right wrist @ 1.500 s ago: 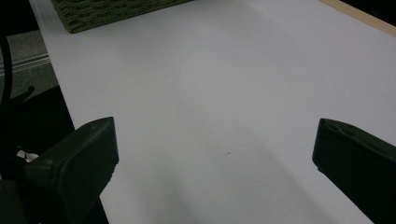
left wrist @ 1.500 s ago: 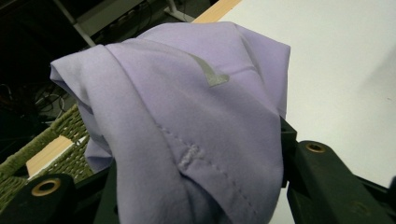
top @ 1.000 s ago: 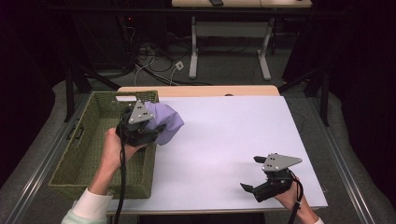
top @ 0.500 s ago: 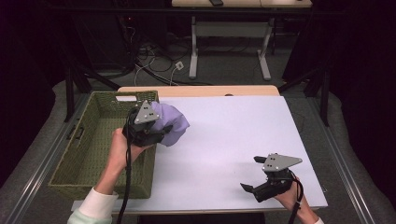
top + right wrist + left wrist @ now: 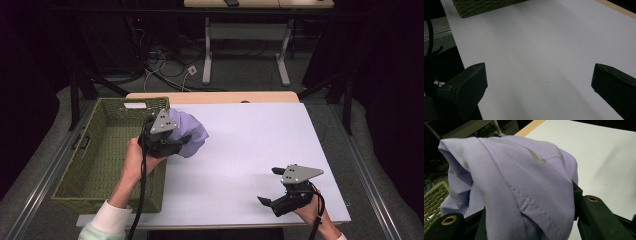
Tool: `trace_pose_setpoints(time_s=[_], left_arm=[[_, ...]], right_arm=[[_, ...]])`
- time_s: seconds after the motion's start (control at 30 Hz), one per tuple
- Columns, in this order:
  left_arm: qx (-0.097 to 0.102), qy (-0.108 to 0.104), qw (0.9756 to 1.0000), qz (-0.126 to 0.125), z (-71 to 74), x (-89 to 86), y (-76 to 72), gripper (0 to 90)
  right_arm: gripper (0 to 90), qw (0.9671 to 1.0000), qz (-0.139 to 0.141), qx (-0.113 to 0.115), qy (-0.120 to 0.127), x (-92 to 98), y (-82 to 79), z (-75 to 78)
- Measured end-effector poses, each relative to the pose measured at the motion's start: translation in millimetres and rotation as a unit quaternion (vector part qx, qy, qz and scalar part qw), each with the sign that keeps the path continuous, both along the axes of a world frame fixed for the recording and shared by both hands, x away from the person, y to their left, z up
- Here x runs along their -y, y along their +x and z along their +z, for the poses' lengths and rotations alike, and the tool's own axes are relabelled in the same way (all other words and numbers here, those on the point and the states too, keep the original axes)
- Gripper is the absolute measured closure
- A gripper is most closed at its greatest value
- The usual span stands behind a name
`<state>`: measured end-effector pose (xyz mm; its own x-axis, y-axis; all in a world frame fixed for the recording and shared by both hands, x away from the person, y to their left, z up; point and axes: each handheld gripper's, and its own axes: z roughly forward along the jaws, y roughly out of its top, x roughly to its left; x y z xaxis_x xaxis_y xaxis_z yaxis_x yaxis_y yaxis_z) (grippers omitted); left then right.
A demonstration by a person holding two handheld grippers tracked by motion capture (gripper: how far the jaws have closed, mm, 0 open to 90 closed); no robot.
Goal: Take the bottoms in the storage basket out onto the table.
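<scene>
My left claw (image 5: 186, 141) grips the lilac cloth (image 5: 192, 131) at ten o'clock beside the basket (image 5: 85, 165); my right claw (image 5: 269, 186) rests wide at five o'clock on the tabletop (image 5: 250, 145).

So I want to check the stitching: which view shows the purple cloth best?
The left gripper view: the purple cloth is close up between the black jaws, seams visible. The high view shows it small, bunched in the left gripper beside the basket.
</scene>
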<state>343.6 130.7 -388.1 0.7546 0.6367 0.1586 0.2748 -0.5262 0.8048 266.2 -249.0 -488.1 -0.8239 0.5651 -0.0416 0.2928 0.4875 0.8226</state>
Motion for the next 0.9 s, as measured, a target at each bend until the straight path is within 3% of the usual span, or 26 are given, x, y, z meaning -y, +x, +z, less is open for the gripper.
trace_pose_setpoints(time_s=[0.9], left_arm=[[-0.007, -0.011, 0.9998, -0.017, -5.5, 14.5, 8.2, 57.7]], right_arm=[[0.0, 1.0, 0.003, 0.002, -0.002, -1.7, 0.5, -0.8]])
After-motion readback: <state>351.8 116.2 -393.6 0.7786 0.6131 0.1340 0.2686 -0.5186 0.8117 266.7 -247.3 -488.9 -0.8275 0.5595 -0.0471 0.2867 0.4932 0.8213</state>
